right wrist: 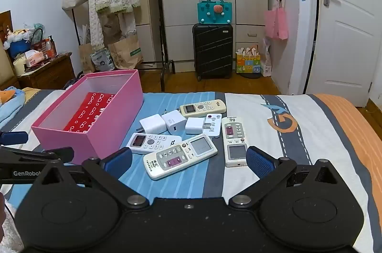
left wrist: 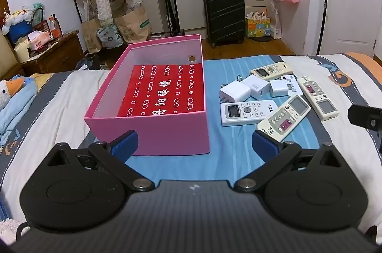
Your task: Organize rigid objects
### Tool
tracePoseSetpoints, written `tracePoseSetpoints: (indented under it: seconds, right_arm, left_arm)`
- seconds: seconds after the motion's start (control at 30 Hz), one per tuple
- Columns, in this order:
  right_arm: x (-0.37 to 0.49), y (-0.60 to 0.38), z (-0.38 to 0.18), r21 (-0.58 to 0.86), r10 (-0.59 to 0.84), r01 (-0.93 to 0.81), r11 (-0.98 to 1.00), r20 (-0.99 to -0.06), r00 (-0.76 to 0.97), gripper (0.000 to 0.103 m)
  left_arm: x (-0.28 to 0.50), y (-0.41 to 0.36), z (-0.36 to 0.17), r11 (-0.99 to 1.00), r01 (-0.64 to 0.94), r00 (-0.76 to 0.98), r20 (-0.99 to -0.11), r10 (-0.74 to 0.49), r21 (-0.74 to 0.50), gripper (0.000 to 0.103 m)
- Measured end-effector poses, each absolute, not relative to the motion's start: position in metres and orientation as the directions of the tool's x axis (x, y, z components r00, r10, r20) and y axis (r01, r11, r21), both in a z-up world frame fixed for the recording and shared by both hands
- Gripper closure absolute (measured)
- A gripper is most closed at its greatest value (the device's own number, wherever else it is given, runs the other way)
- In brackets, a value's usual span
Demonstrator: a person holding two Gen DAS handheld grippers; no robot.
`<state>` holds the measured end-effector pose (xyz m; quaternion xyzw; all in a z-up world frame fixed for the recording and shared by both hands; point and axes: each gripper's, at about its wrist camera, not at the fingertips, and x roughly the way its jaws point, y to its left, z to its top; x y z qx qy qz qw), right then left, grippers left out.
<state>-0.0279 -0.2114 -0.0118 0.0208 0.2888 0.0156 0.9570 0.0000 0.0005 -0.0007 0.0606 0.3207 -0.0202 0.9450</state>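
Observation:
An open pink box (left wrist: pixel 167 131) (right wrist: pixel 105 131) sits on the bed with a red printed case (left wrist: pixel 164 90) (right wrist: pixel 90 114) lying inside. To its right lies a cluster of several remote controls, among them a white TCL remote (left wrist: pixel 248 111) (right wrist: pixel 152 142) and a cream remote (left wrist: pixel 284 118) (right wrist: pixel 181 155), with three white chargers (left wrist: pixel 234 92) (right wrist: pixel 174 121) behind them. My left gripper (left wrist: pixel 194 145) is open in front of the box's near wall, holding nothing. My right gripper (right wrist: pixel 188 161) is open just short of the cream remote, also holding nothing.
The bed (right wrist: pixel 298 133) has a blue striped and white cover. A blue plush toy (left wrist: pixel 14 95) lies at its left. Beyond the bed stand a black suitcase (right wrist: pixel 212 52), a clothes rack (right wrist: pixel 109 2), paper bags, a wooden nightstand (left wrist: pixel 55 55) and a white door (right wrist: pixel 346 26).

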Motion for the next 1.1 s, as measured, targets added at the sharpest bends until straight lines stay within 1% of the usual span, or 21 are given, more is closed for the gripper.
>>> tracePoseSetpoints:
  seconds: [0.3,0.47,0.73,0.87,0.97,1.1]
  right_arm:
    - [-0.031,-0.211,-0.011,0.031,0.024,-0.009,0.999,-0.531,0.847,0.0]
    - [-0.031,-0.216,-0.009,0.036,0.014,0.006,0.999,-0.528,0.849,0.0]
    - [-0.023,-0.22,-0.01,0.059,-0.014,0.055,0.997,-0.548,0.837,0.0]
    - [-0.024,-0.219,-0.01,0.059,-0.01,0.051,0.997,-0.553,0.833,0.0]
    - [-0.023,-0.218,-0.011,0.063,-0.003,0.046,0.997,-0.563,0.826,0.0]
    - [-0.023,-0.219,-0.013,0.06,-0.003,0.046,0.997,-0.567,0.824,0.0]
  left_arm:
    - [0.002,0.003,-0.003,0.992,0.068,0.782,-0.624,0.012,0.105,0.0]
    - [0.003,0.007,-0.002,0.996,0.046,0.774,-0.634,0.015,0.079,0.0]
    - [0.003,0.009,-0.005,0.999,0.033,0.782,-0.623,0.0,0.041,0.0]
    - [0.001,0.01,-0.005,0.999,0.038,0.793,-0.609,-0.014,0.025,0.0]
    - [0.003,0.011,-0.005,0.999,0.044,0.782,-0.623,-0.022,0.02,0.0]
    - [0.003,0.013,-0.006,0.999,0.028,0.785,-0.619,-0.009,0.021,0.0]
